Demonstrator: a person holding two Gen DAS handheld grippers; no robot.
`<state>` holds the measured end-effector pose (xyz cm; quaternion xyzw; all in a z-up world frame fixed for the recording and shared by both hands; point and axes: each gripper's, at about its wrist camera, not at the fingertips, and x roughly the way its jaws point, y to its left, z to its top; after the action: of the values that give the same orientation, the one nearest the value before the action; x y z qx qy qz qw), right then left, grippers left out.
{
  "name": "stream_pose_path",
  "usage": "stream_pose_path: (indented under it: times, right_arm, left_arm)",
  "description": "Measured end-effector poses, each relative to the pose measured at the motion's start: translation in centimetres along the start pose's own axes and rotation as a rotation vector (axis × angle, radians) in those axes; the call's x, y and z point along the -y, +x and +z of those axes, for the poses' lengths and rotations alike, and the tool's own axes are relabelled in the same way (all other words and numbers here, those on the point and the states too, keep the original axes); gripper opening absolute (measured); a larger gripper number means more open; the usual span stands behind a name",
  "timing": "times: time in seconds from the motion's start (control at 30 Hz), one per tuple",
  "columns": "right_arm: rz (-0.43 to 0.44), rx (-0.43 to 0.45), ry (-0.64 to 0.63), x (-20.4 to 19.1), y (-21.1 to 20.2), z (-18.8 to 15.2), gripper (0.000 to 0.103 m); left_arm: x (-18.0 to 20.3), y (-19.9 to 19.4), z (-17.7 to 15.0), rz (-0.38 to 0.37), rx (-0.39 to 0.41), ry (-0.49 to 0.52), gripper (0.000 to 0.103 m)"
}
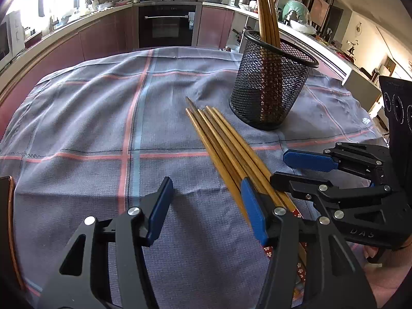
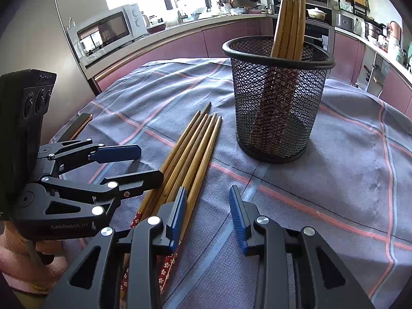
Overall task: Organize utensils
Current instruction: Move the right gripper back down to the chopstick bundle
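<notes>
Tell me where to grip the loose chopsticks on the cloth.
Grip the loose chopsticks mid-shaft, from above, jaws across their length. They lie flat, side by side on the cloth, tips toward the mesh cup, so the bare wood offers parallel sides.

Two wrist cams, low & close, angled down; shared: chopsticks (image 1: pixel 226 149), mesh cup (image 2: pixel 276 97).

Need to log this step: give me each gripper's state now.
Left gripper: open, holding nothing.
Right gripper: open, holding nothing, beside the loose chopsticks.
</notes>
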<state>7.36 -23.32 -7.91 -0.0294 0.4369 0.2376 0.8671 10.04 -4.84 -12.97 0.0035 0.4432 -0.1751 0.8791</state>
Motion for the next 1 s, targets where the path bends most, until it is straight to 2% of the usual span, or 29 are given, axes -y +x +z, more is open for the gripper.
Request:
stream_pose_path:
  times: [0.2,0.43,0.53,0.8,1.0]
  right_arm:
    - [-0.003,-0.001,0.002,0.1,0.0,-0.1,0.032]
    - [-0.003,0.000,0.004,0.2,0.0,-0.1,0.032]
    - [-0.005,-0.002,0.003,0.2,0.0,-0.1,0.032]
    - [-0.034,-0.008,-0.038,-0.7,0.9,0.8,0.029]
    - [-0.050,-0.012,-0.060,-0.8,1.5,1.4,0.024]
  left_arm:
    - [-0.2,0.0,-0.1,-0.001,-0.003,0.013,0.052]
    - [-0.8,-0.2,-0.3,-0.008,-0.006,0.013,0.042]
    - [-0.9,-0.2,-0.2,-0.015,-0.008,0.009,0.041]
    - [-0.7,0.6,0.9,0.017,-0.014,0.023,0.039]
    - [-0.9,0.7,1.1,0.030,-0.015,0.023,0.028]
